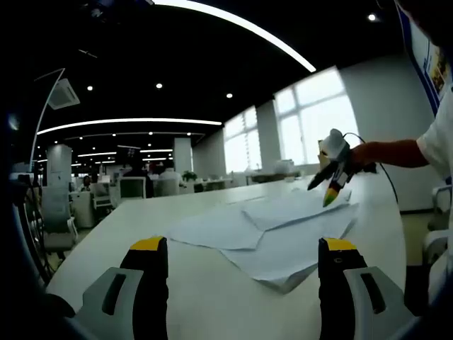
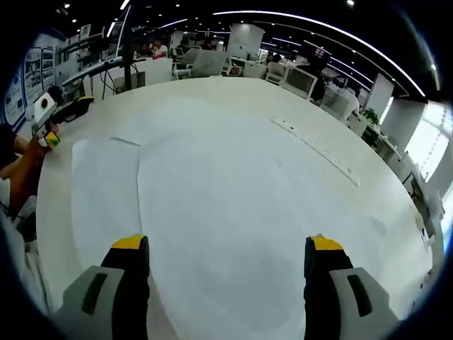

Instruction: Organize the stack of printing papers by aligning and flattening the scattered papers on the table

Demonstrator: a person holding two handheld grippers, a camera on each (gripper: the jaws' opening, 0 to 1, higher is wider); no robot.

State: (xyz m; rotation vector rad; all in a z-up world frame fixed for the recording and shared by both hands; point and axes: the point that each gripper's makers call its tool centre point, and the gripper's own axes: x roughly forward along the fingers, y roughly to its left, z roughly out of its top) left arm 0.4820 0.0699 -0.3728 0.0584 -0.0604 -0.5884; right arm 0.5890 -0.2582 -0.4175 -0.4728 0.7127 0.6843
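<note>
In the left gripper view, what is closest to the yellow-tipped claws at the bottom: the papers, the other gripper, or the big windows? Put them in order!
1. The scattered papers, on the white table just ahead of the left gripper.
2. The right gripper, held over the papers' far right edge.
3. The windows, far back on the right wall.

left claw (image 1: pixel 243 265): grey jaws, yellow tips | right claw (image 2: pixel 228 261): same | person: white short sleeve (image 1: pixel 440 138)
</note>
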